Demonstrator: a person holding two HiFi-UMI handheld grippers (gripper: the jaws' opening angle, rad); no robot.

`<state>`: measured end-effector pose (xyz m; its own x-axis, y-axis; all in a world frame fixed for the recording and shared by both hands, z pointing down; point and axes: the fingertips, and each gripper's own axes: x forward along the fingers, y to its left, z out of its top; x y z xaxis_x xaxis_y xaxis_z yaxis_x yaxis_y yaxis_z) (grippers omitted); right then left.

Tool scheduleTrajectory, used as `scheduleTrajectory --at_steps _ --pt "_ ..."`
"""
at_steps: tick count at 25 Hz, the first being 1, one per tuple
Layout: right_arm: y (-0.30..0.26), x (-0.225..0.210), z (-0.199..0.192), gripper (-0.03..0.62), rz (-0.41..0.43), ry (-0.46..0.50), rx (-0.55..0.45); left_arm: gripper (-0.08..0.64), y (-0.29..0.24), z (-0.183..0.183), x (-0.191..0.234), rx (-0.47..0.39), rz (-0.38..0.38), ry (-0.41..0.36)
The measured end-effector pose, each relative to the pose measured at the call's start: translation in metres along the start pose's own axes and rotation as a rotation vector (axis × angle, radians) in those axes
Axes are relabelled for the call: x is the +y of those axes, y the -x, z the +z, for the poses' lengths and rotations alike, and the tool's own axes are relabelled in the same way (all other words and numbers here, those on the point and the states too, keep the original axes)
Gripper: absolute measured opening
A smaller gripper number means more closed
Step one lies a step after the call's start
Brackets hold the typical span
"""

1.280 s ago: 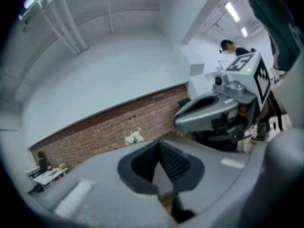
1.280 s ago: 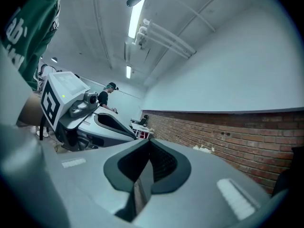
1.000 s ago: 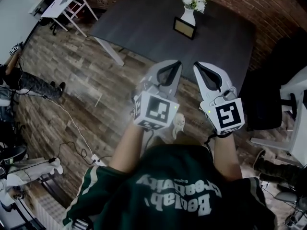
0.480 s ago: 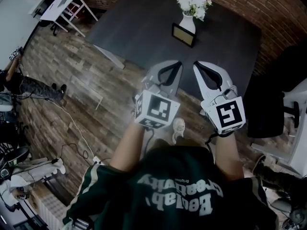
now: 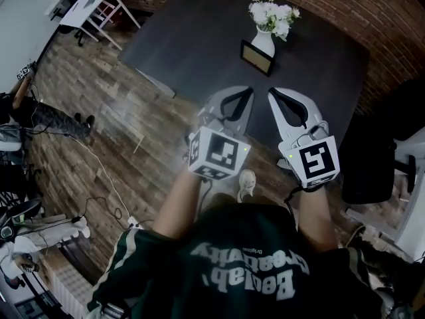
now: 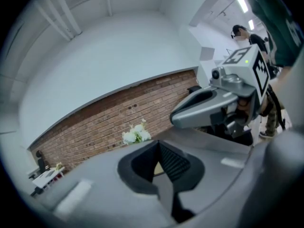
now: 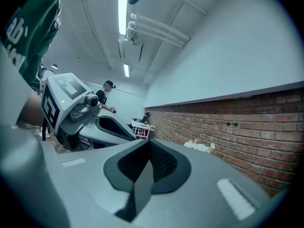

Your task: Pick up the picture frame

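- Claws lead: the left claw [image 5: 243,96] and the right claw [image 5: 275,97] are each pinched fully together with nothing between them. They sit side by side near the closest edge of the desk [image 5: 192,42].
- Ahead of both tips, and well apart from them, the picture frame [image 5: 255,57] stands propped upright on the desk.
- Just beyond the frame is a white vase [image 5: 263,42] of flowers [image 5: 273,15], seemingly touching it.
- If a claw arrives with its jaws together, it would shove the frame rather than grip it and tip it backward.
- Overreaching past the frame would likely knock the vase, which looks top-heavy.
- A pinch on the thin edge may let the frame swivel or slip.
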<state>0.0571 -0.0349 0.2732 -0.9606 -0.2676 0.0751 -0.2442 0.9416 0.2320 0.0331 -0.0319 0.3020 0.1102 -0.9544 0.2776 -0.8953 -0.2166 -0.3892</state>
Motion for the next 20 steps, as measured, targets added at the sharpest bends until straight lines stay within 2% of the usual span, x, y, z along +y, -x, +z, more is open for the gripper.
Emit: scheduleTrajectory --at_steps 9,20 --pt "-0.007 -0.026 -0.004 0.005 0.013 0.001 -0.022 0.003 -0.019 0.002 0.009 0.016 0.039 -0.001" --pt "-0.004 -0.032 0.000 0.005 0.034 0.012 -0.032 0.002 -0.023 0.012 0.012 0.009 0.071 -0.008"
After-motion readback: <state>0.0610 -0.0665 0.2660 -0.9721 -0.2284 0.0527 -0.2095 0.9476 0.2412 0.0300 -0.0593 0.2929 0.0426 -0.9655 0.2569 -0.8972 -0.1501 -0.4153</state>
